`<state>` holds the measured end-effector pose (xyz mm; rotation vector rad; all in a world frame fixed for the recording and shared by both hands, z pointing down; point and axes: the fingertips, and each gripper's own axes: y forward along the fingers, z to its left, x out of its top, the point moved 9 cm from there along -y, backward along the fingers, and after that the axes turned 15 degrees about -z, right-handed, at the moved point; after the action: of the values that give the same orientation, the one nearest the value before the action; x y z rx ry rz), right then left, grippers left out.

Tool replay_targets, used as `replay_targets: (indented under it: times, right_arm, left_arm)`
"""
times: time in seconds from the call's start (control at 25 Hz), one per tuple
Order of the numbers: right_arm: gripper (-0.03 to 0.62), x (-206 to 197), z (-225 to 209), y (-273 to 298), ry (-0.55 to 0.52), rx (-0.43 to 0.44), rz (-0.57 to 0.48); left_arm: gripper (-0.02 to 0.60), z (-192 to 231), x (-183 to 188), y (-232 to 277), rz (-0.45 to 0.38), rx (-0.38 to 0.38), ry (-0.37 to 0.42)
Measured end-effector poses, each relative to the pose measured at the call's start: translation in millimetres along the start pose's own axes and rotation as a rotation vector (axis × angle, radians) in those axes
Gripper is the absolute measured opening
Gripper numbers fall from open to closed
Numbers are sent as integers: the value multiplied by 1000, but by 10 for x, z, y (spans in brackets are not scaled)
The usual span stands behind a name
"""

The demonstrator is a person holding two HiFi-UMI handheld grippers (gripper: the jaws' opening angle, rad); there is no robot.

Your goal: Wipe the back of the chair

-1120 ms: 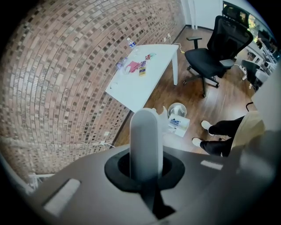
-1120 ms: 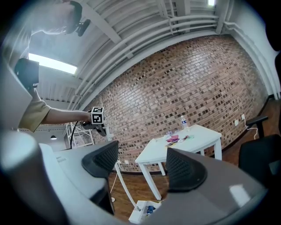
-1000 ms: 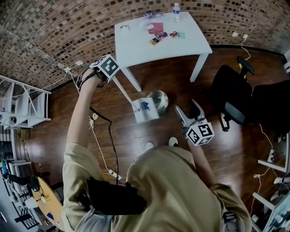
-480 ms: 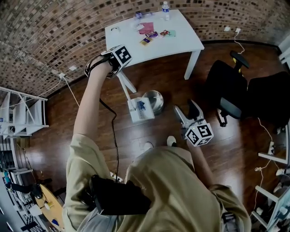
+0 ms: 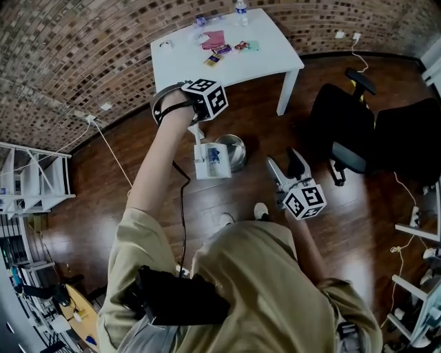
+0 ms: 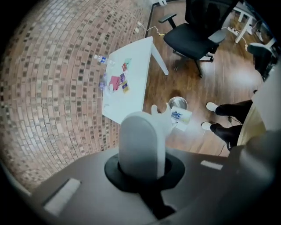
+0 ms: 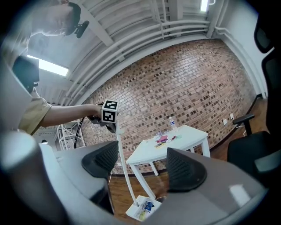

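Note:
The black office chair (image 5: 344, 131) stands on the wooden floor at the right, also seen in the left gripper view (image 6: 197, 26). My left gripper (image 5: 196, 124) is stretched out in front of the white table, shut on a long white wipe strip (image 7: 123, 171). The strip runs down to a white pack with blue print (image 5: 210, 162) by the floor; I cannot tell whether the pack rests there or hangs. In the left gripper view the shut fingers (image 6: 140, 140) end just above that pack (image 6: 182, 116). My right gripper (image 5: 287, 165) is held level left of the chair, open and holding nothing (image 7: 142, 165).
A metal bowl (image 5: 234, 150) sits on the floor beside the pack. The white table (image 5: 269, 58) carries a water bottle (image 5: 240, 10) and small packets. A white shelf (image 5: 34, 172) stands at the left, cables trail over the floor, and a brick wall runs behind.
My left gripper has swung to the right in front of the table, still gripping the strip. The right gripper has barely shifted.

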<state>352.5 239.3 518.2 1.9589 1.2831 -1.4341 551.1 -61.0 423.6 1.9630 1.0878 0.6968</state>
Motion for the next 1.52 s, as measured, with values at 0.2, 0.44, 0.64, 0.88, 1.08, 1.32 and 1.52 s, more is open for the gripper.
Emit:
replay_targets:
  times: [0.2, 0.44, 0.64, 0.88, 1.08, 1.32, 1.52]
  right_arm:
    - [331, -9, -33, -43, 8, -8, 7]
    - [331, 39, -103, -134, 5, -42, -5]
    - [331, 114, -182, -215, -16, -74, -23]
    - [331, 315, -385, -222, -66, -61, -47]
    - [331, 506, -604, -313, -71, -79, -58]
    - [331, 621, -810, -494, -71, -143, -72]
    - [331, 643, -986, -717, -58, -198, -61]
  left_arm:
    - [2, -162, 345, -6, -2, 68, 78]
    - [2, -127, 647, 136, 60, 85, 101]
    - [3, -52, 876, 256, 81, 80, 127]
    - [3, -5, 1126, 351, 132, 81, 127]
    - [3, -40, 1477, 327, 140, 72, 175]
    - [3, 95, 1765, 534, 185, 39, 185]
    - [3, 149, 1901, 578, 204, 36, 186]
